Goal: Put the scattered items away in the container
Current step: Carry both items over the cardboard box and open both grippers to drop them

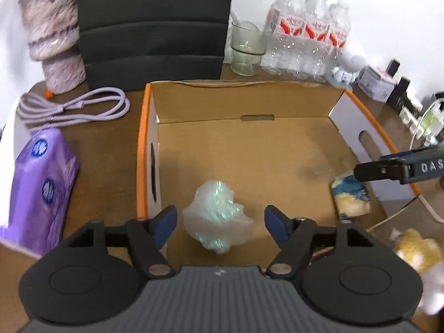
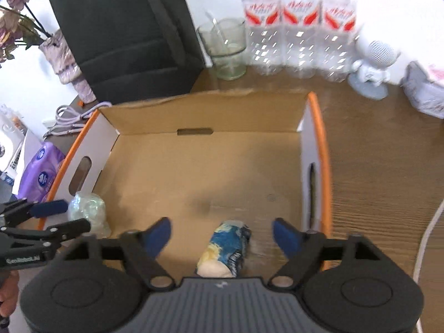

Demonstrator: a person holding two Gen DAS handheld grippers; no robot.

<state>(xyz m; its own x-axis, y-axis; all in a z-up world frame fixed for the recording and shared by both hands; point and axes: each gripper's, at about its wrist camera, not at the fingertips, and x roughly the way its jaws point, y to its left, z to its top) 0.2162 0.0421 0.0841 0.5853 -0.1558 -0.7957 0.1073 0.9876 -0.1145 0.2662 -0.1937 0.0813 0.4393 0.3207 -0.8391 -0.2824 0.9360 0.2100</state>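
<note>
Both grippers, left gripper [image 1: 220,220] and right gripper [image 2: 222,234], gape empty over the orange-rimmed cardboard box [image 1: 249,102]; remaining yellow plush toy [image 1: 416,247] lies outside its right wall, nearer the right.

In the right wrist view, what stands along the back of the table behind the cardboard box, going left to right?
Purple vase → black paper bag → glass cup → three water bottles → white astronaut figure → a blurred white pack at the right edge.

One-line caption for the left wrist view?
Open left gripper above iridescent crumpled wrap lying in the cardboard box.
</note>
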